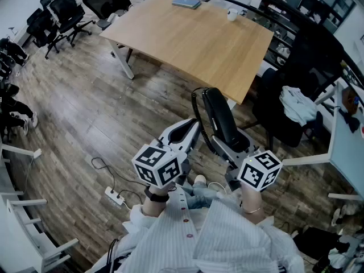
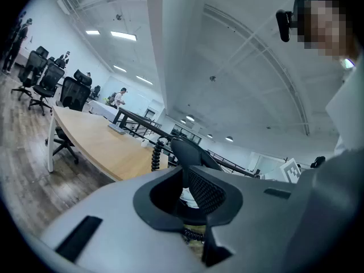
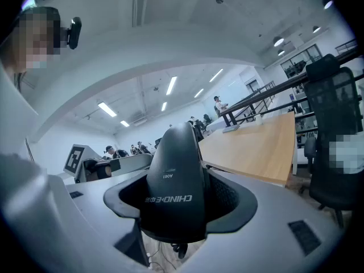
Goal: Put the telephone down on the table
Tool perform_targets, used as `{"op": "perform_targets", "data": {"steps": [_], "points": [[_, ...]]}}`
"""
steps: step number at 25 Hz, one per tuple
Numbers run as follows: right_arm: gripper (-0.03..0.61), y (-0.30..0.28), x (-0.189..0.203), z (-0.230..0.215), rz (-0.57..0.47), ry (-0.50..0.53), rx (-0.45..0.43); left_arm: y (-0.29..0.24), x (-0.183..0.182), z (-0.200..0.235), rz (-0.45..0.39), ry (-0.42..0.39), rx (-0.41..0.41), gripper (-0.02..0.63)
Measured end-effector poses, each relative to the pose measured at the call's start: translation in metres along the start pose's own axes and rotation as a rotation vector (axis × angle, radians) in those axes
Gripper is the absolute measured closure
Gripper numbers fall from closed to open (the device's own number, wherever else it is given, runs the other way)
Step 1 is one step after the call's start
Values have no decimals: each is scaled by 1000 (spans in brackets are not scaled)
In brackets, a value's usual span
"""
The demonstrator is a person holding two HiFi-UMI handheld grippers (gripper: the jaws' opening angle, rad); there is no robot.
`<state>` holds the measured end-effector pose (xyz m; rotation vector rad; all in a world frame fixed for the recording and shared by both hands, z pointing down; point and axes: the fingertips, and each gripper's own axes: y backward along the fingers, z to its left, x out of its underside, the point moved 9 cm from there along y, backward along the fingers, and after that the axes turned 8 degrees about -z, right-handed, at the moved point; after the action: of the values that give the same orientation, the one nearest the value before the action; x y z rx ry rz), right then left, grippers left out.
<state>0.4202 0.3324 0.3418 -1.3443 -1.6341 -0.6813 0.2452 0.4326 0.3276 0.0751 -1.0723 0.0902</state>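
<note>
A black telephone handset stands tilted up in front of me, over the wooden floor and short of the near corner of the wooden table. My right gripper is shut on its lower end; in the right gripper view the handset fills the hollow between the pads. Its black coiled cord loops down on the left. My left gripper is just left of the handset, beside the cord, open with nothing gripped. In the left gripper view the handset and cord rise beyond the jaws.
A blue book and a white mug lie at the table's far edge. A black chair with a white cloth stands right. Office chairs stand far left. A power strip lies on the floor.
</note>
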Motion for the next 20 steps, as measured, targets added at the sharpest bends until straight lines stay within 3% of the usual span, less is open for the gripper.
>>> {"op": "perform_targets", "data": {"steps": [9,20], "points": [[261,15,-6,-7,-4,-17,-20,-6,7,-18,4,-4,-9,572],[261,26,-2,-13,22,-14,-89,9,18,-36,-47,-14,-89,572]]}}
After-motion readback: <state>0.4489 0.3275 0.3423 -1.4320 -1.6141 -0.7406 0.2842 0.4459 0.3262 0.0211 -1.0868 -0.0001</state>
